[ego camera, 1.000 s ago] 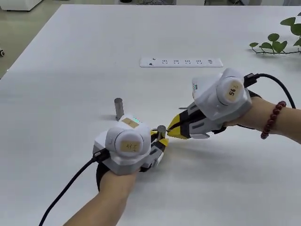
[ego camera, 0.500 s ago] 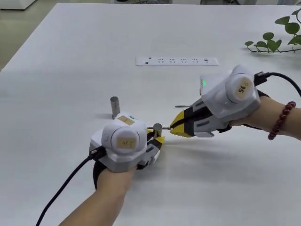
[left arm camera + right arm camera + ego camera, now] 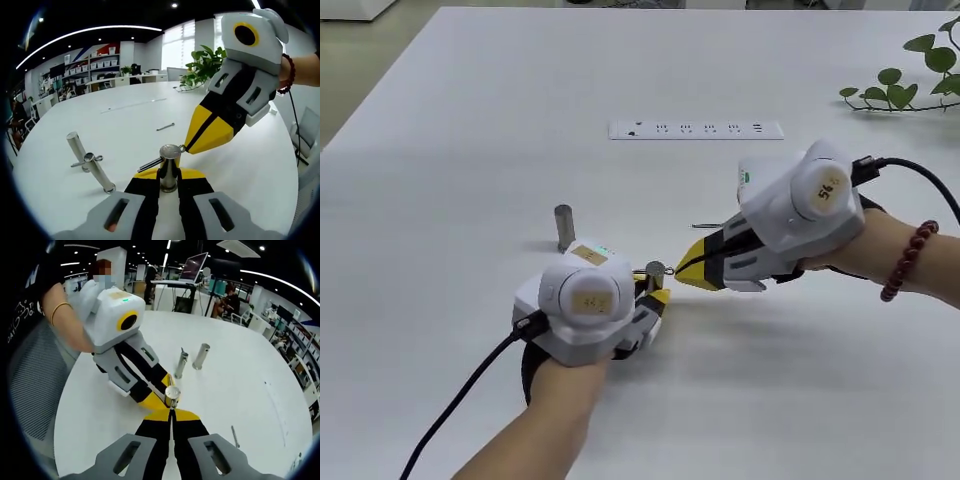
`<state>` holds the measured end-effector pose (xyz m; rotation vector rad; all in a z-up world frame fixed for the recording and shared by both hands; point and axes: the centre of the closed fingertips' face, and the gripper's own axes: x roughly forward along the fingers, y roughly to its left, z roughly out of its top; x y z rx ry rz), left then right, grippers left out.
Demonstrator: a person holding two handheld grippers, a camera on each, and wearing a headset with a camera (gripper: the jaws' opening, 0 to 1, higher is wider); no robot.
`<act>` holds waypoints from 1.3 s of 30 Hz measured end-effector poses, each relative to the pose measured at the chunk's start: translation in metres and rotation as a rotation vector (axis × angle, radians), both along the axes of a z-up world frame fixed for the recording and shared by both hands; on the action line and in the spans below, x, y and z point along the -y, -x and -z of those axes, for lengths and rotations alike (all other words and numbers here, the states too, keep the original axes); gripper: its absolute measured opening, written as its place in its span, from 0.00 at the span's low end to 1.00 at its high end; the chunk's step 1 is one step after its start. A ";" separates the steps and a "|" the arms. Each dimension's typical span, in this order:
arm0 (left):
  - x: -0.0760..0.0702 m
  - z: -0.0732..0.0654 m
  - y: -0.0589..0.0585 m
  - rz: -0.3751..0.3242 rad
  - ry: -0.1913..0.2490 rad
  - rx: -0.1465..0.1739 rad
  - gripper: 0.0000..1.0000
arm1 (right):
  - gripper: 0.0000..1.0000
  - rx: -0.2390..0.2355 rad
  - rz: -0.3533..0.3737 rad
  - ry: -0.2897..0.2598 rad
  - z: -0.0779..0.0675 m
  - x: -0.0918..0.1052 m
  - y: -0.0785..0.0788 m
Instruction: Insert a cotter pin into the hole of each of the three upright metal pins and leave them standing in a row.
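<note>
Right at the tips, my left fingers [image 3: 146, 190] are clamped on the lower shaft of the pin [image 3: 169, 167]. They hold it upright on the table [image 3: 240, 165] so the cross-hole near its head sits level and can't turn away. Coming in nose to nose from the other side, my right fingers [image 3: 156, 426] are pinched tight on the loop end of the cotter [image 3: 150, 163]. That head-on line is the point: whatever push I give the cotter, the left grip takes it, and the pin doesn't topple.

And look, the cotter's legs stick out past the far side of the pin, so I'd call this one threaded, or as good as home. What's left, by my reckoning, is a gentle letting-go, right side first, then left. A snagged loop on release could drag the pin over.

Further out, the other two pins [image 3: 192, 360] stand upright just beside each other, a little way off from this one. One of them seems to carry a cotter across its top, though I can't say which. Beyond that, a spare cotter [image 3: 165, 126] lies flat on the table towards the power strip [image 3: 695, 129], well apart from my grippers, presumably waiting for the last pin.
</note>
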<state>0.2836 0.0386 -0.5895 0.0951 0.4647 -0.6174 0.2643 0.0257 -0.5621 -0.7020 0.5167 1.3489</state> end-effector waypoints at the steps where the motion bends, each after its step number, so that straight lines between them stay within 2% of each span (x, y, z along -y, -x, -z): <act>1: 0.000 0.000 0.000 -0.001 0.000 0.000 0.10 | 0.00 0.001 0.000 0.002 0.000 0.000 0.000; 6: 0.000 0.000 0.000 -0.002 -0.001 0.000 0.10 | 0.00 -0.009 0.007 -0.005 0.001 -0.002 0.000; 10: 0.000 0.000 0.000 0.000 -0.005 0.002 0.10 | 0.00 -0.042 0.044 -0.021 0.001 -0.002 -0.001; 12: 0.000 0.001 0.000 0.002 -0.009 0.005 0.10 | 0.00 -0.087 0.096 -0.050 0.000 -0.002 -0.001; 17: 0.000 0.001 0.000 0.011 -0.019 0.010 0.10 | 0.05 -0.115 0.153 -0.095 -0.003 -0.001 -0.002; 20: 0.000 0.000 0.000 0.019 -0.029 0.016 0.10 | 0.10 -0.144 0.203 -0.143 -0.006 0.000 -0.002; 26: 0.000 0.000 0.000 0.022 -0.025 0.013 0.10 | 0.12 -0.146 0.245 -0.160 -0.005 0.008 0.001; 31: 0.000 0.000 -0.002 0.031 -0.036 0.013 0.09 | 0.12 -0.149 0.297 -0.192 -0.008 0.015 -0.001; 36: -0.003 0.000 -0.007 0.031 -0.055 0.012 0.09 | 0.11 -0.138 0.328 -0.201 -0.008 0.020 -0.001; 39: -0.004 0.000 -0.009 0.035 -0.065 0.014 0.09 | 0.11 -0.147 0.354 -0.211 -0.006 0.023 -0.001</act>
